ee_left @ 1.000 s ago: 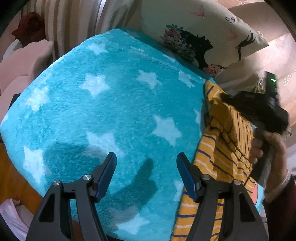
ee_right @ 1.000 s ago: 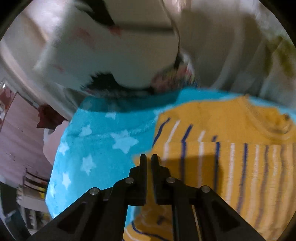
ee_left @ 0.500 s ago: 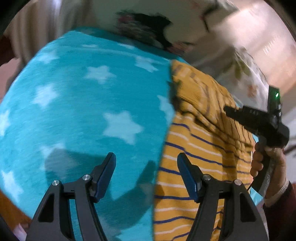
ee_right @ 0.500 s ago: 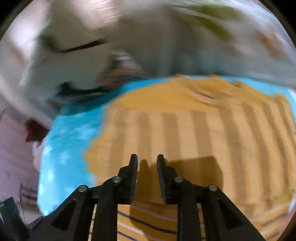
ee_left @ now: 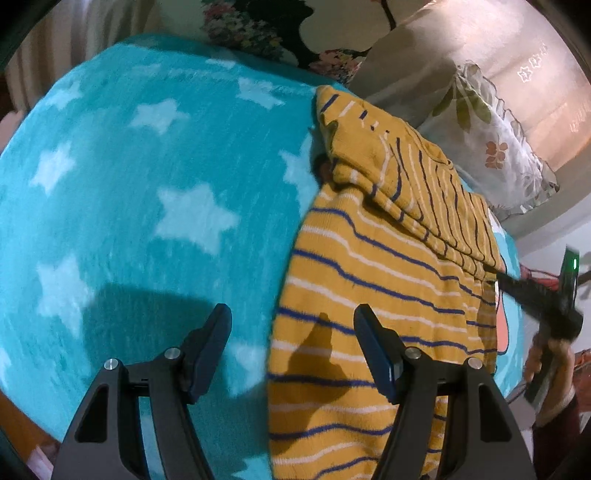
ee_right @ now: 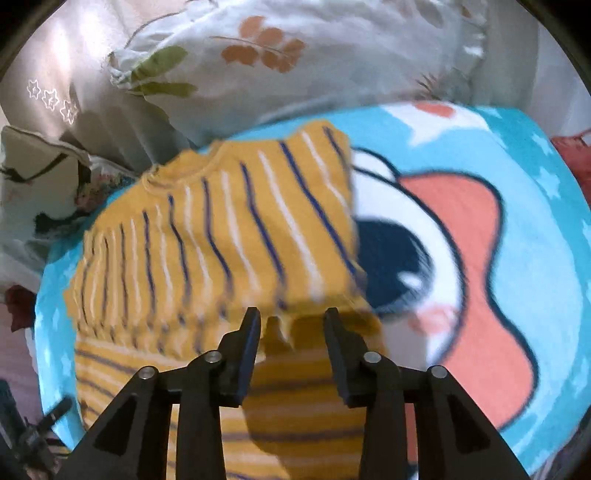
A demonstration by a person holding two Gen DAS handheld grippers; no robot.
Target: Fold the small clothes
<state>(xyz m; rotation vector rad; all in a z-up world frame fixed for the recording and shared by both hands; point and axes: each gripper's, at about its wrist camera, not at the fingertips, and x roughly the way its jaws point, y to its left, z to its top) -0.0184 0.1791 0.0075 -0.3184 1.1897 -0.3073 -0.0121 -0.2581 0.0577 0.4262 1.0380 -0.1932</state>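
A small mustard-yellow top (ee_left: 373, 266) with navy and white stripes lies on a turquoise star blanket (ee_left: 147, 192), one part folded over its upper half. My left gripper (ee_left: 291, 325) hangs open above the garment's left edge, nothing between its fingers. In the right wrist view the same top (ee_right: 221, 236) lies partly folded, and my right gripper (ee_right: 291, 325) hovers over its right side with the jaws opening and no cloth between them. The right gripper and the hand holding it also show at the right edge of the left wrist view.
Pillows line the far side: a floral white one (ee_right: 280, 62) and one with a dark printed figure (ee_left: 266, 33). The blanket (ee_right: 480, 258) carries a big cartoon eye and a pink patch to the right of the top. Striped curtains hang at the far left.
My right gripper went from shut to open and swept right across the top, which now lies with a part folded over. The left gripper shifted right, over the garment's left edge, still open.
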